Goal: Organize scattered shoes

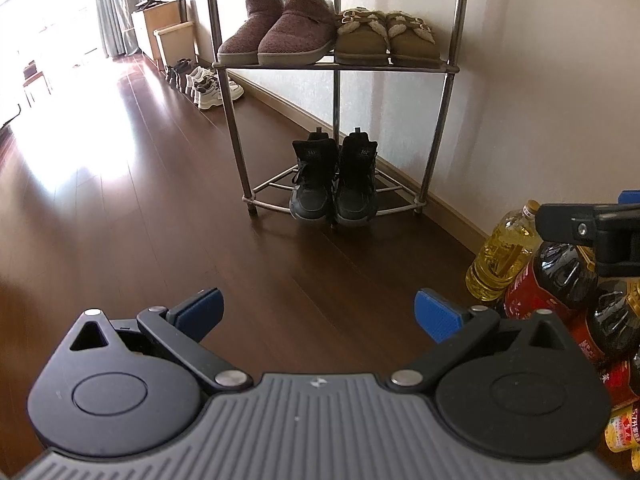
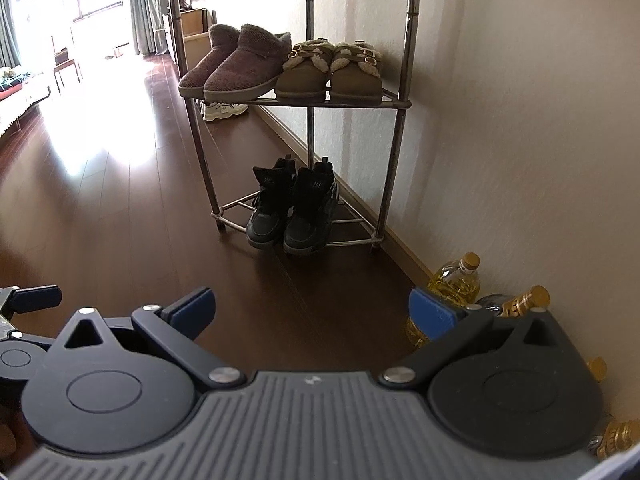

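Both the left gripper and right gripper are spread wide, empty. Black sneakers straight ahead look light but floppy; probably best pinched at the stiff heel collar.

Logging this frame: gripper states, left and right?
Left gripper: open, empty, above bare floor.
Right gripper: open, empty.

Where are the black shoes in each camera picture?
Left wrist view: the black shoes sit at centre, on the rack's bottom tier.
Right wrist view: the black shoes sit slightly left of centre, same tier.
Shared landmark: the brown slippers on the shelf above.
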Demonstrator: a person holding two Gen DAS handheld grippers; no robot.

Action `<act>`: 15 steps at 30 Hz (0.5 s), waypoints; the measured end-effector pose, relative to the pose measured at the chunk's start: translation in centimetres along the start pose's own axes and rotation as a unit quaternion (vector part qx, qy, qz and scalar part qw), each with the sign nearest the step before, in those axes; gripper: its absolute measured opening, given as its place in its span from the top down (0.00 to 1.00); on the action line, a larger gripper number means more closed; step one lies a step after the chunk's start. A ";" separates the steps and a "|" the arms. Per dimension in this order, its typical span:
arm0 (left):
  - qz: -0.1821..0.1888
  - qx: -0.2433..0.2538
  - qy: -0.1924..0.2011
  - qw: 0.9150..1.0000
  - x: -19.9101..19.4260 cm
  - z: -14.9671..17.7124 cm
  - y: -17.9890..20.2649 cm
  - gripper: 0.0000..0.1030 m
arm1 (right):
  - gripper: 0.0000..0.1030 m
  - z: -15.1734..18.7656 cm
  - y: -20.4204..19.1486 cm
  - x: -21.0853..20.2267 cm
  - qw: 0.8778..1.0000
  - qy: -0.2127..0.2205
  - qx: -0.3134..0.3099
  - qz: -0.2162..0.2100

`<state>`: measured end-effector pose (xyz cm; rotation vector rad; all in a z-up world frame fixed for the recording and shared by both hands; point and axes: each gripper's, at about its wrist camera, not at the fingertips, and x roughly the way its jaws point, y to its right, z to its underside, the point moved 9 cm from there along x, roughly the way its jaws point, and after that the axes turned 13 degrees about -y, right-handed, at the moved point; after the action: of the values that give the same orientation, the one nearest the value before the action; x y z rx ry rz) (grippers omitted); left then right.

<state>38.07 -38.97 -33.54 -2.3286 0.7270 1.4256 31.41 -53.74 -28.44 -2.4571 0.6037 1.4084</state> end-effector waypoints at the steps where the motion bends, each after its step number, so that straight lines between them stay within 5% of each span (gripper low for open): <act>1: 0.000 0.000 0.001 1.000 0.0 0.0 0.0 0.00 | 0.01 0.0 0.0 0.0 1.000 -0.001 0.001 0.000; 15: -0.006 -0.001 0.020 1.000 -0.9 -1.1 -0.3 0.00 | 0.01 0.0 -0.2 -0.4 1.000 0.007 0.003 -0.004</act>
<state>38.71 -39.09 -32.20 -2.3664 0.7217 1.3790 31.31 -53.42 -28.08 -2.4640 0.5985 1.3867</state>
